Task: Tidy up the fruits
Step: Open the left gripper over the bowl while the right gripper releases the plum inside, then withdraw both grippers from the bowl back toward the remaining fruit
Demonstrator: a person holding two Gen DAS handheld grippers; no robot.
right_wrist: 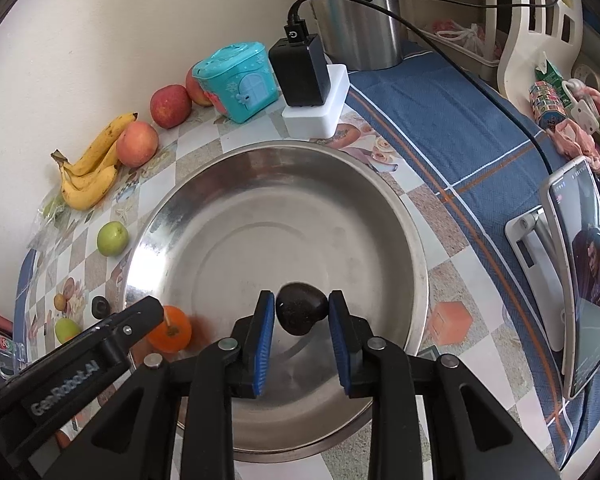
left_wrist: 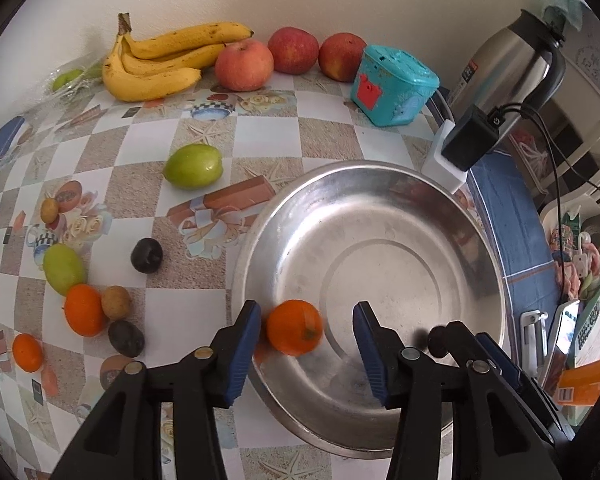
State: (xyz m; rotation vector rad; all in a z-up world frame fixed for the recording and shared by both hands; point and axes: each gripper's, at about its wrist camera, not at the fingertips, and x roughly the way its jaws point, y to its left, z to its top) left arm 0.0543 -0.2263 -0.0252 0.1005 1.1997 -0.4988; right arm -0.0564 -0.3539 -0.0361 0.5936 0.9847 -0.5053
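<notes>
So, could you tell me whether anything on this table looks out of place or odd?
Nothing looks spilled or damaged. The only non-fruit among the fruit is a teal toy house beside the apples at the wall.

A table covered in a checkered beige-and-white printed oilcloth (left_wrist: 260,136) carries a wide round stainless-steel bowl (left_wrist: 488,240) near its front. Along the wall lie a bunch of yellow bananas (left_wrist: 160,60) and three red apples (left_wrist: 244,65), beside a teal house-shaped plastic box (left_wrist: 394,86). Left of the bowl lie green fruits (left_wrist: 193,166), small oranges (left_wrist: 84,310), dark plums (left_wrist: 146,255) and small brown fruits (left_wrist: 116,302). A blue striped cloth (right_wrist: 452,120) covers the right side, by a white block (right_wrist: 320,118).
</notes>
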